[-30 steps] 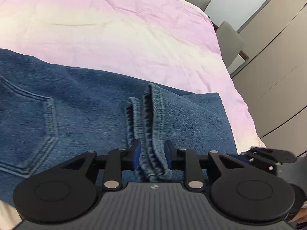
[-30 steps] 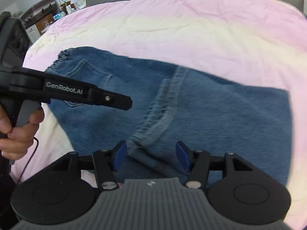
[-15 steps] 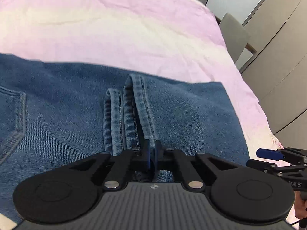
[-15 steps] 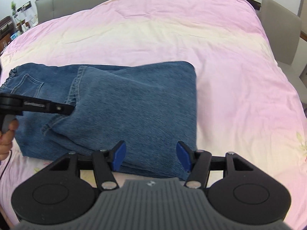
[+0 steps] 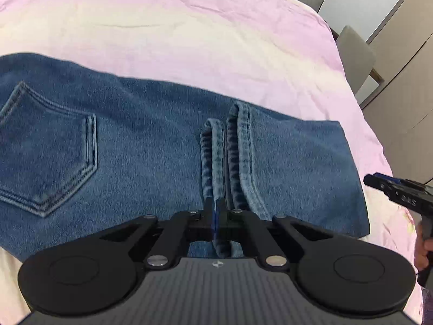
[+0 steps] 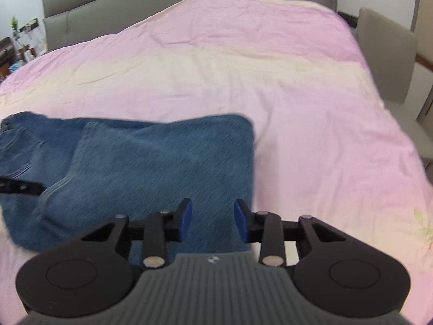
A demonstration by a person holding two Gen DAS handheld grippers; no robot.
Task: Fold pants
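Blue denim pants (image 5: 135, 149) lie folded on the pink bedspread (image 5: 189, 32), back pocket at the left. My left gripper (image 5: 217, 211) is shut on the leg hems (image 5: 219, 146), which rest on top of the pants near their middle. In the right wrist view the pants (image 6: 162, 162) show as a folded rectangle. My right gripper (image 6: 213, 220) is open and empty, just above the pants' near right corner. It also shows at the right edge of the left wrist view (image 5: 397, 189).
The bedspread (image 6: 297, 94) stretches far and right of the pants. A grey headboard (image 6: 189, 2) runs along the back. A grey chair (image 6: 387, 54) stands at the bed's right side, beside beige cabinets (image 5: 406, 62).
My left gripper closed on the leg hems and pulled back a little. My right gripper swung right, from over the hems to the pants' folded right end, staying open.
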